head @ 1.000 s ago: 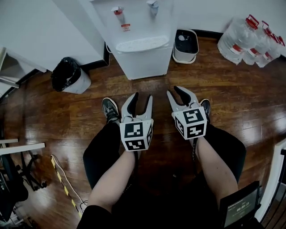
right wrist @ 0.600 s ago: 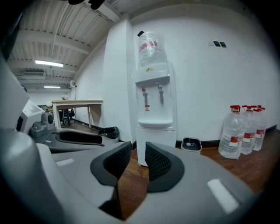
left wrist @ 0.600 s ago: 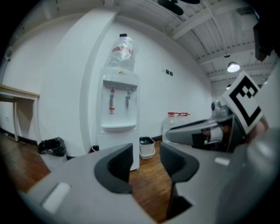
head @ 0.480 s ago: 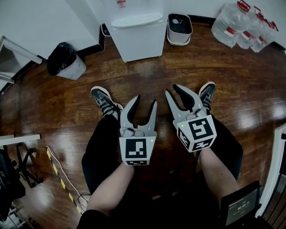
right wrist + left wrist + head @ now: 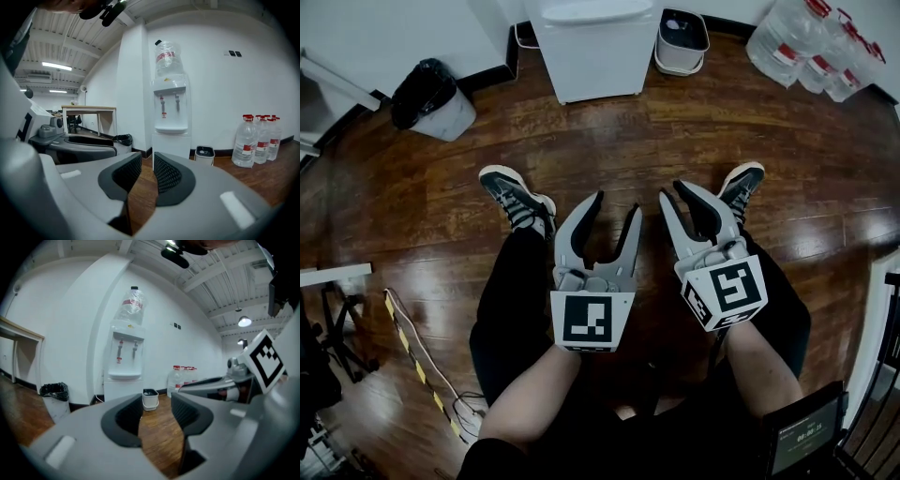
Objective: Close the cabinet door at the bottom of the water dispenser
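Bin w/ black bag (image 5: 431,98) is sitting at 10 o'clock. L gripper (image 5: 615,206) is hanging over the lap, jaws wide apart, empty. Water dispenser (image 5: 595,47) is standing at 12 o'clock, well apart from both grippers, its bottom cabinet door (image 5: 171,146) looking flush. R gripper (image 5: 676,193) is closing to a narrow gap, nothing btwn. Bottles (image 5: 816,47) are standing at 1 o'clock.
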`<state>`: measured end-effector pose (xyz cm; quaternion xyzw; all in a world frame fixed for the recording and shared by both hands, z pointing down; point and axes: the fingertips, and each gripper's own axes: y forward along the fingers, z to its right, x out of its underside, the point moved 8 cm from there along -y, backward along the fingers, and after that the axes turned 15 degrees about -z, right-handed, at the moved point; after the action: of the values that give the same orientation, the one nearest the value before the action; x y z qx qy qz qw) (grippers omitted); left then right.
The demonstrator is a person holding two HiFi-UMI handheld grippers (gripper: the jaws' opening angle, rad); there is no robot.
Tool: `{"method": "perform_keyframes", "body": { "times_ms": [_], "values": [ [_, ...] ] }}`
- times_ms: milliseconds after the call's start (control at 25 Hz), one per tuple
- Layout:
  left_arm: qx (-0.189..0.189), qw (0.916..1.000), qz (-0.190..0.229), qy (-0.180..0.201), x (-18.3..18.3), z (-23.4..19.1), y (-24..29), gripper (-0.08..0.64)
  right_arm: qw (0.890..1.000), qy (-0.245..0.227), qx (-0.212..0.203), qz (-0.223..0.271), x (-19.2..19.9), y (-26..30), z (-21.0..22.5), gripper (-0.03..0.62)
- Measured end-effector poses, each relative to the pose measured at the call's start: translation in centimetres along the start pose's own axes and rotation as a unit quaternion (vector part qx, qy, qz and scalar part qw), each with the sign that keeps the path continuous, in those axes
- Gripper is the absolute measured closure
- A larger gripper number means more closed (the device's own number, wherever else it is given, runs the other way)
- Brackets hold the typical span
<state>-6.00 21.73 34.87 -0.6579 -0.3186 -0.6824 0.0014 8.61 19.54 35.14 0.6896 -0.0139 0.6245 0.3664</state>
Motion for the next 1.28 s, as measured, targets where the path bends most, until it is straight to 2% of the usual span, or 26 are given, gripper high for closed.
{"method": "perform_keyframes", "body": {
  "times_ms": [120, 440, 960, 1280],
  "values": [
    [-0.004, 0.9998, 0.003, 0.020, -0.1, 0.1, -0.1, 0.350, 1.000, 0.008, 0.005, 0.009, 0.1, -0.1, 0.0, 0.536],
    [-0.002, 0.9994, 0.019, 0.029, -1.0, 0.4, 0.2, 0.350, 0.999, 0.022, 0.000, 0.033, -0.8, -0.4, 0.6, 0.575],
    [0.008, 0.9991, 0.025, 0.032, -2.4, 1.7, 0.5, 0.350, 0.998, 0.033, 0.001, 0.049, -1.5, -1.4, 1.4, 0.575],
    [0.005, 0.9993, 0.029, 0.024, -2.5, 1.5, 0.7, 0.350, 0.999, 0.019, -0.011, 0.050, -1.6, -1.3, 1.1, 0.578]
  ]
}}
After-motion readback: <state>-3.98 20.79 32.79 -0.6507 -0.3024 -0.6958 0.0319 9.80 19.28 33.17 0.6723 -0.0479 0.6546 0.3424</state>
